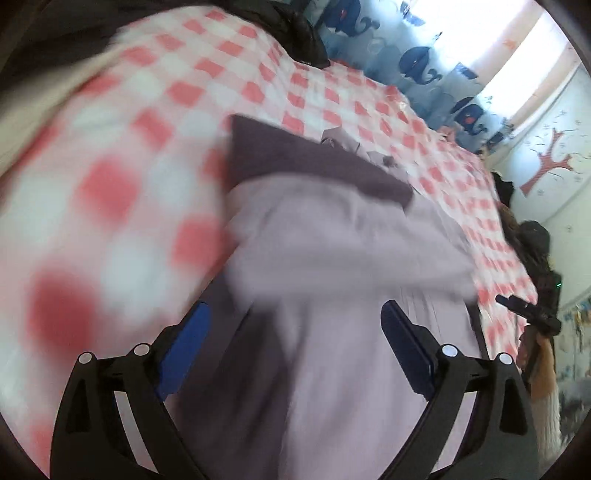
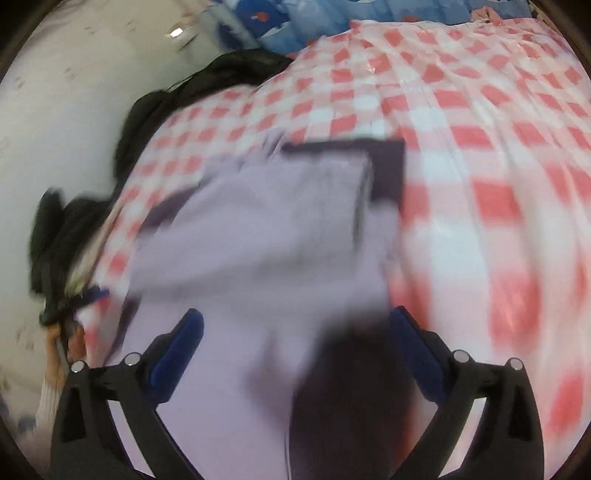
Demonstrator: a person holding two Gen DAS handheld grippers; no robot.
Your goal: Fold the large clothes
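A large lilac garment with dark purple panels lies partly folded on a bed with a red-and-white checked cover. It also shows in the right wrist view, on the same checked cover. My left gripper is open just above the garment's near part, with nothing between its blue pads. My right gripper is open over the near part too, with nothing held. Both views are blurred by motion. The other gripper shows at the right edge of the left wrist view.
A black garment lies at the far left corner of the bed, and shows at the top of the left wrist view. Blue whale-print curtains hang behind the bed. A white wall is at the left.
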